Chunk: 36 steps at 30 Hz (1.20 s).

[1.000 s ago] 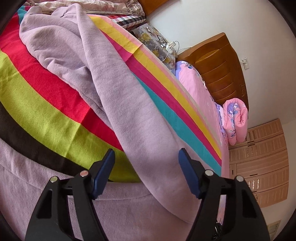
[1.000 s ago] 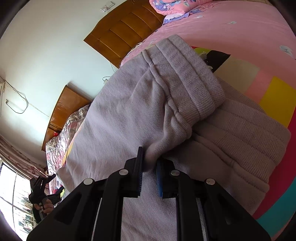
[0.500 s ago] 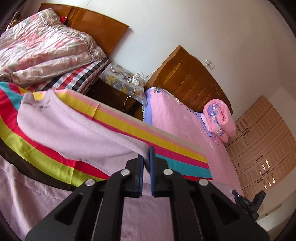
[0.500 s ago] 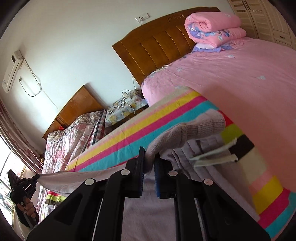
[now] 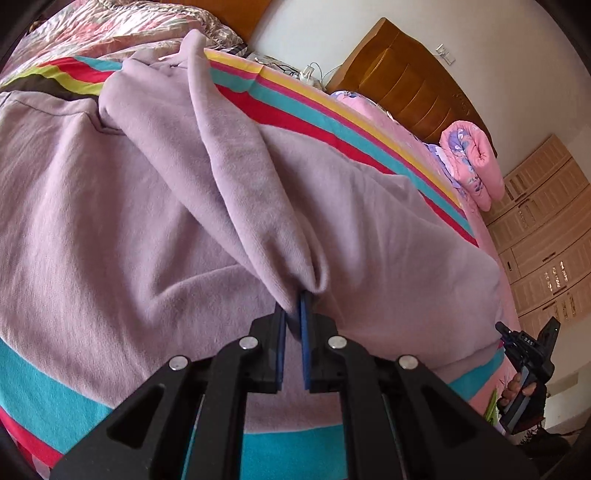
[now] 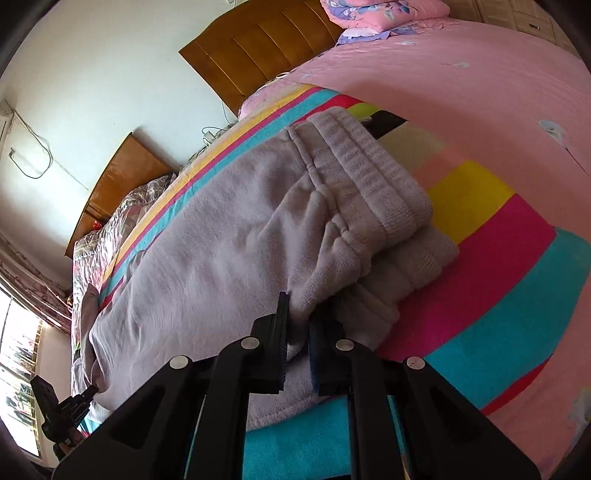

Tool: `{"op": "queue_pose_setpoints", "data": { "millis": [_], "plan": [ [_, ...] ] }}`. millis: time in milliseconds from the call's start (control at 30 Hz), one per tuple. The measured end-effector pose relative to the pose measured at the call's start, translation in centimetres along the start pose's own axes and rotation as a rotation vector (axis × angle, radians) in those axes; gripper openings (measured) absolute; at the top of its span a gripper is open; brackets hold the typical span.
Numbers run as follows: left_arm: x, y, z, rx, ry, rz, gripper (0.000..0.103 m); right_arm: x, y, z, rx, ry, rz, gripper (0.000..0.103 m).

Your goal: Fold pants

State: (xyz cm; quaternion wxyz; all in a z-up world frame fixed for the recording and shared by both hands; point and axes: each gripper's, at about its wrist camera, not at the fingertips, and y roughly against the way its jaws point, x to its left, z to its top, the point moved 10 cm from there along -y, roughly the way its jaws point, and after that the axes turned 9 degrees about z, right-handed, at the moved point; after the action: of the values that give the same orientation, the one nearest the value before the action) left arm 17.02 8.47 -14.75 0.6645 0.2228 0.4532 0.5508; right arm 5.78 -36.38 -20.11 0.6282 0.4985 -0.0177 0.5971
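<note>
Lilac fleece pants [image 5: 155,206] lie on a striped blanket [image 5: 325,114] on the bed. My left gripper [image 5: 293,306] is shut on a fold of a pant leg [image 5: 243,177], which drapes over the rest of the pants. My right gripper [image 6: 297,317] is shut on the pants near the ribbed waistband [image 6: 369,177], which lies folded over the lower layer of the pants [image 6: 207,258]. The other gripper shows at the lower right of the left wrist view [image 5: 528,354] and at the lower left of the right wrist view [image 6: 62,410].
The striped blanket [image 6: 498,295] covers a pink bed [image 6: 461,74] with a wooden headboard [image 6: 258,44]. A rolled pink quilt [image 5: 472,162] lies by the headboard. A second bed [image 5: 122,29] stands beyond, with wardrobes [image 5: 546,236] at the right.
Both grippers have come down toward the bed, carrying the held cloth over the rest of the pants. The left gripper was open a second ago and has since shut on the leg.
</note>
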Motion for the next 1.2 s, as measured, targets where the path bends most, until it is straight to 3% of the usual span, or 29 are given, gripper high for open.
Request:
{"op": "queue_pose_setpoints", "data": {
  "millis": [167,233,333,533,600,667,700,900,1100,1200],
  "plan": [
    [-1.9,4.4,1.6,-0.094,-0.074,-0.010,0.007,2.7,2.7,0.9,-0.043,0.077,0.025,0.010],
    [-0.9,3.5,0.1,-0.043,-0.077,0.022,0.007,1.8,2.1,0.1,-0.015,0.074,-0.003,0.010],
    [1.8,1.0,-2.9,0.063,0.003,0.064,0.004,-0.8,0.2,-1.5,0.029,-0.021,-0.004,0.010],
    [3.9,1.3,-2.2,0.032,0.041,0.113,0.003,-0.5,0.5,-1.0,0.017,-0.016,0.008,0.010],
    [3.5,1.4,-1.7,0.029,0.055,0.070,0.010,-0.9,0.4,-1.1,0.014,-0.038,0.005,0.012],
    [2.9,1.2,-1.6,0.038,0.087,0.022,0.055,-1.0,0.6,-1.3,0.009,-0.043,0.008,0.021],
    [2.8,1.1,-1.6,0.036,0.101,0.012,0.059,-0.8,0.8,-1.3,0.005,-0.041,0.014,0.022],
    [1.7,0.5,-2.3,0.064,0.176,-0.071,0.066,0.2,0.7,-2.0,0.033,-0.030,0.037,0.026],
    [-0.5,0.1,-1.9,0.075,0.169,-0.124,0.067,0.7,0.9,-2.6,0.040,-0.027,0.060,0.026],
    [0.5,-0.4,-1.6,0.065,0.246,-0.185,0.067,0.1,0.8,-2.8,0.039,-0.047,0.061,0.026]
  ]
}}
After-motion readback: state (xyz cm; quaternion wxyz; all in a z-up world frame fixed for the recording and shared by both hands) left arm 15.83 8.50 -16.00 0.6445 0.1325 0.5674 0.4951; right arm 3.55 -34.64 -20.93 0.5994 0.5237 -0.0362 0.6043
